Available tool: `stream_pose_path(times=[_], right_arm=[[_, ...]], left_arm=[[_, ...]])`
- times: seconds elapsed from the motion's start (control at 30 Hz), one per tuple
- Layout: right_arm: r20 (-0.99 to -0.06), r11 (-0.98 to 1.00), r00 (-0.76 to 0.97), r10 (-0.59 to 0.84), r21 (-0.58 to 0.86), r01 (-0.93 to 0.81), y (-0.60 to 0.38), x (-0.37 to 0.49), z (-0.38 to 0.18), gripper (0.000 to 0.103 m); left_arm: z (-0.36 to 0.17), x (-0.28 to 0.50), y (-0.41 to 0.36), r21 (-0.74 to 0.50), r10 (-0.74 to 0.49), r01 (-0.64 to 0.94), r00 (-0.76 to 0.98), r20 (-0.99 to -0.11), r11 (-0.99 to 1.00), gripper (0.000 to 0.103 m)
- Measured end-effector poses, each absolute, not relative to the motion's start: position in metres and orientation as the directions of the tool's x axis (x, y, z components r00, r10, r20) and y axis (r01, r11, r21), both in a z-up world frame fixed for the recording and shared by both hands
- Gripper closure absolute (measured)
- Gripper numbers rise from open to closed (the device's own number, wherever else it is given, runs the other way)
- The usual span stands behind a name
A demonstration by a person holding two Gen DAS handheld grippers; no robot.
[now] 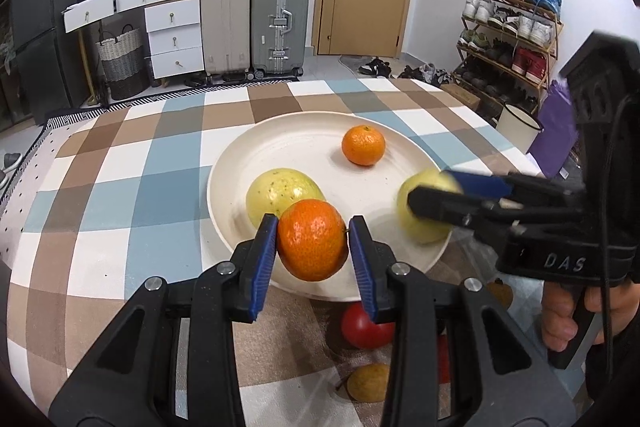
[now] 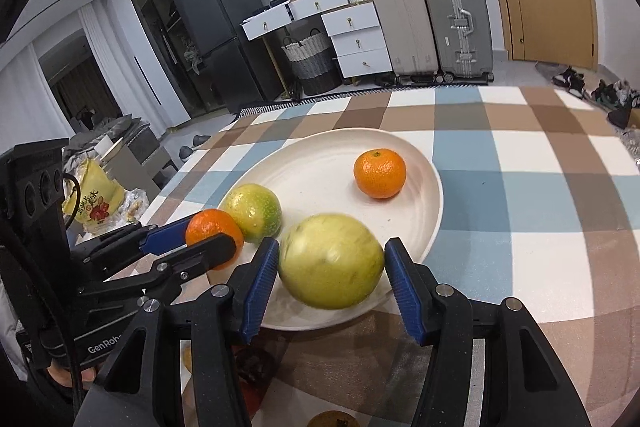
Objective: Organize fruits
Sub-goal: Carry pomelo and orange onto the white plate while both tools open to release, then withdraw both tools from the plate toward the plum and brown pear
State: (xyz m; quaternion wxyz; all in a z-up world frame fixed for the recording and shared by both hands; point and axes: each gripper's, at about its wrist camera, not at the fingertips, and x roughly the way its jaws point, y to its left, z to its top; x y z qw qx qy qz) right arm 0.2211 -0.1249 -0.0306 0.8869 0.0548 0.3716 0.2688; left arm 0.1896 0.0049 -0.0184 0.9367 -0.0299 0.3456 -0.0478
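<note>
A cream plate (image 1: 304,143) (image 2: 320,171) sits on the checked tablecloth. On it lie a small orange (image 1: 363,145) (image 2: 380,173) at the back and a yellow-green fruit (image 1: 280,189) (image 2: 253,211). My left gripper (image 1: 313,241) (image 2: 200,239) is shut on an orange (image 1: 312,239) (image 2: 208,229) above the plate's near edge. My right gripper (image 2: 331,261) (image 1: 434,195) has its jaws around a blurred yellow-green fruit (image 2: 331,261) (image 1: 420,223) over the plate's edge, with small gaps at both pads.
Near me, under the left gripper, lie a red fruit (image 1: 362,327) and a brownish-yellow fruit (image 1: 368,383). The table's far edge faces suitcases (image 1: 256,19), white drawers (image 1: 174,39) and a shoe rack (image 1: 508,35). A yellow bag (image 2: 94,199) sits off the table's left side.
</note>
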Motion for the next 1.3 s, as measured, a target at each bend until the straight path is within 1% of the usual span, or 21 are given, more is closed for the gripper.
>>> stream_pose_path(times=[0.07, 0.13, 0.17, 0.2, 0.23, 0.27, 0.3, 0.33, 0.37, 0.4, 0.47, 0.5, 0.7, 0.93, 1.23, 1.3], right_arm=[[-0.614, 0.853, 0.601, 0.512, 0.277, -0.443, -0.127, 0.215, -0.024, 0.035], [-0.599, 0.852, 0.613, 0.515, 0.279, -0.443, -0.131, 0.211, -0.020, 0.031], [-0.598, 0.853, 0.616, 0.514, 0.277, -0.443, -0.133, 0.210, -0.018, 0.026], [-0.594, 0.855, 0.623, 0.510, 0.271, -0.441, -0.135, 0.209, -0.017, 0.023], [-0.590, 0.860, 0.631, 0.503, 0.268, -0.436, -0.137, 0.208, -0.015, 0.016], [-0.587, 0.863, 0.638, 0.499, 0.266, -0.429, -0.139, 0.207, -0.014, 0.011], [-0.588, 0.866, 0.641, 0.494, 0.265, -0.424, -0.141, 0.206, -0.013, 0.010], [-0.592, 0.870, 0.643, 0.486, 0.262, -0.418, -0.142, 0.206, -0.013, 0.006], [-0.598, 0.877, 0.646, 0.474, 0.253, -0.409, -0.143, 0.205, -0.014, 0.004], [-0.604, 0.884, 0.651, 0.460, 0.241, -0.401, -0.144, 0.204, -0.015, 0.003], [-0.621, 0.893, 0.649, 0.439, 0.218, -0.394, -0.146, 0.200, -0.018, 0.001], [-0.625, 0.894, 0.648, 0.435, 0.214, -0.394, -0.147, 0.199, -0.019, 0.001], [-0.645, 0.898, 0.637, 0.422, 0.201, -0.392, -0.148, 0.194, -0.020, 0.001], [-0.663, 0.896, 0.620, 0.419, 0.193, -0.399, -0.150, 0.191, -0.021, 0.001], [-0.689, 0.895, 0.598, 0.409, 0.174, -0.412, -0.156, 0.181, -0.026, 0.001], [-0.687, 0.900, 0.613, 0.391, 0.145, -0.411, -0.155, 0.178, -0.024, 0.001]], left_arm=[[-0.017, 0.187, 0.004, -0.082, -0.105, 0.069, 0.761, -0.640, 0.994, 0.070], [-0.013, 0.183, 0.005, -0.081, -0.099, 0.062, 0.770, -0.630, 0.995, 0.068], [-0.011, 0.182, 0.007, -0.085, -0.100, 0.059, 0.772, -0.628, 0.995, 0.066], [-0.010, 0.180, 0.009, -0.091, -0.100, 0.054, 0.773, -0.626, 0.994, 0.057], [-0.009, 0.178, 0.010, -0.096, -0.096, 0.046, 0.776, -0.623, 0.994, 0.043], [-0.007, 0.176, 0.012, -0.098, -0.090, 0.037, 0.782, -0.617, 0.995, 0.035], [-0.006, 0.173, 0.014, -0.094, -0.077, 0.024, 0.787, -0.612, 0.995, 0.022], [-0.004, 0.170, 0.015, -0.089, -0.066, 0.015, 0.793, -0.606, 0.996, 0.016], [-0.002, 0.167, 0.017, -0.084, -0.055, 0.005, 0.799, -0.599, 0.996, 0.016], [-0.001, 0.164, 0.019, -0.081, -0.046, -0.003, 0.800, -0.598, 0.997, 0.014], [0.001, 0.159, 0.024, -0.087, -0.037, -0.019, 0.799, -0.600, 0.996, 0.006], [0.001, 0.157, 0.025, -0.090, -0.032, -0.027, 0.801, -0.597, 0.996, 0.001], [0.001, 0.146, 0.032, -0.079, -0.014, -0.042, 0.798, -0.602, 0.996, 0.001], [-0.004, 0.130, 0.032, -0.078, -0.021, -0.035, 0.785, -0.619, 0.996, 0.001], [-0.011, 0.110, 0.030, -0.091, -0.056, 0.000, 0.780, -0.623, 0.996, 0.001], [-0.012, 0.106, 0.029, -0.099, -0.067, 0.007, 0.780, -0.622, 0.995, 0.001]])
